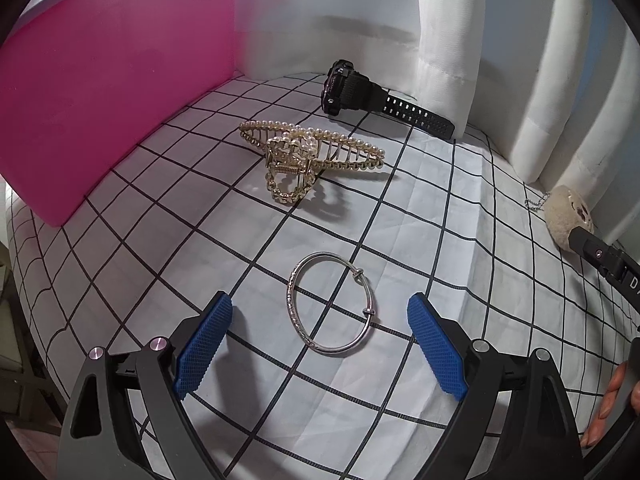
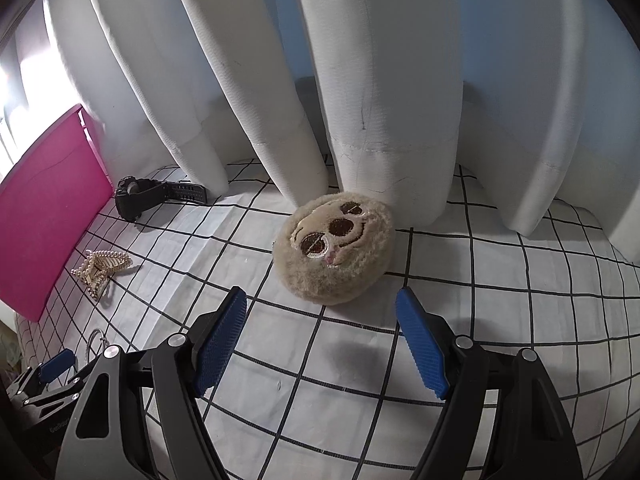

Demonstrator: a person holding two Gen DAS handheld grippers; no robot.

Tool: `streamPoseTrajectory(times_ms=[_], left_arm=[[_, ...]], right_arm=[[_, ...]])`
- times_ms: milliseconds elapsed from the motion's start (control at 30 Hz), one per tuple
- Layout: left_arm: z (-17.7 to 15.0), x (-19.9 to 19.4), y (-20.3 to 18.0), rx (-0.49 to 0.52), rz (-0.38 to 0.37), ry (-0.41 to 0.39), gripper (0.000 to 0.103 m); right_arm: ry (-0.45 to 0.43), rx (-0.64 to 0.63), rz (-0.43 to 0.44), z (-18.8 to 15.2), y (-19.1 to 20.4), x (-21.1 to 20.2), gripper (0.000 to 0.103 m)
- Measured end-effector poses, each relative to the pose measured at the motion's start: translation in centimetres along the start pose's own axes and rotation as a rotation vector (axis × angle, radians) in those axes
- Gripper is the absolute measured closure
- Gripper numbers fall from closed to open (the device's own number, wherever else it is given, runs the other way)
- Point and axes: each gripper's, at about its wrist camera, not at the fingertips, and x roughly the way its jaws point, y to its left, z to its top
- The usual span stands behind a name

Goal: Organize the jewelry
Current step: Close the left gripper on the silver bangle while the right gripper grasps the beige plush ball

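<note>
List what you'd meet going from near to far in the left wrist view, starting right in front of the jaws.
Silver bangle lying between the open jaws → gold pearl hair claw → black wristwatch by the white curtain.

- The left wrist view looks steeply down, close over the checked cloth (image 1: 440,208), toward its back-left corner beside the pink box (image 1: 100,100).
- The right wrist view faces the curtain (image 2: 380,80) along the back edge.
- Both views share the black watch (image 1: 352,88) and the pearl hair claw (image 2: 100,266).
</note>
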Motion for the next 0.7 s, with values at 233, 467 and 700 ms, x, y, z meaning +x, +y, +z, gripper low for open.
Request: streamPoseTrajectory(times_ms=[233,467,700], left_arm=[[0.1,0.2,-0.3,0.01,0.032,0.01,0.015],[0.2,0.6,-0.5,-0.003,0.062,0.02,0.01],[0.4,1.0,-0.6,-0.03,0.086,-0.001,0.006]], right_arm=[[0.032,-0.018,-0.048,1.0,0.3,2.2,0.029],[0.06,-0.01,-0.081,1.6,0.2,4.1,0.029],[0.052,-0.032,-0.111,2.1,0.3,5.1,0.029]])
